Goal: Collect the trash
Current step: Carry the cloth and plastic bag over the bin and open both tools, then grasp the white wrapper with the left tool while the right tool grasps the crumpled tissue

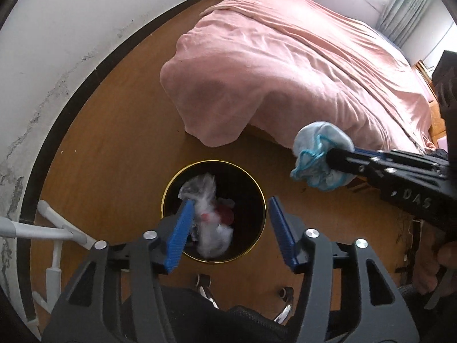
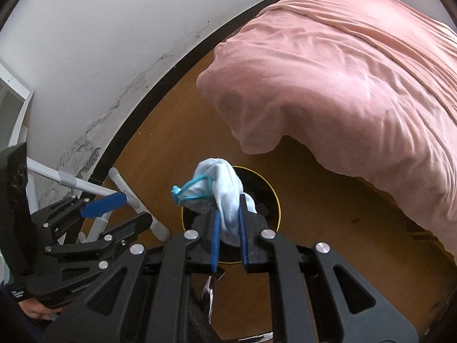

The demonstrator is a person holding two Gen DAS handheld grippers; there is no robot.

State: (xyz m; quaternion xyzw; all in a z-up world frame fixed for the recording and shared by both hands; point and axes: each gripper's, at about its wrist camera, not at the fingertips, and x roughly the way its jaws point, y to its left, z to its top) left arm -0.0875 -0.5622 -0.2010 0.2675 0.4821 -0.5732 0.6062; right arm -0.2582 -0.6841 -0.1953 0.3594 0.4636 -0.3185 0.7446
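A round black bin with a gold rim stands on the wooden floor; it holds a crumpled clear plastic bag and other trash. My left gripper is open and empty, above the bin's near side. My right gripper is shut on a crumpled light-blue face mask with blue ear loops. In the left wrist view the right gripper holds the mask to the right of the bin, near the bed's corner. In the right wrist view the bin lies under the mask, and the left gripper is at the left.
A bed with a pink cover fills the right and back. A white wall with a dark skirting board curves along the left. A white tube frame stands by the wall. Chair casters show at the bottom.
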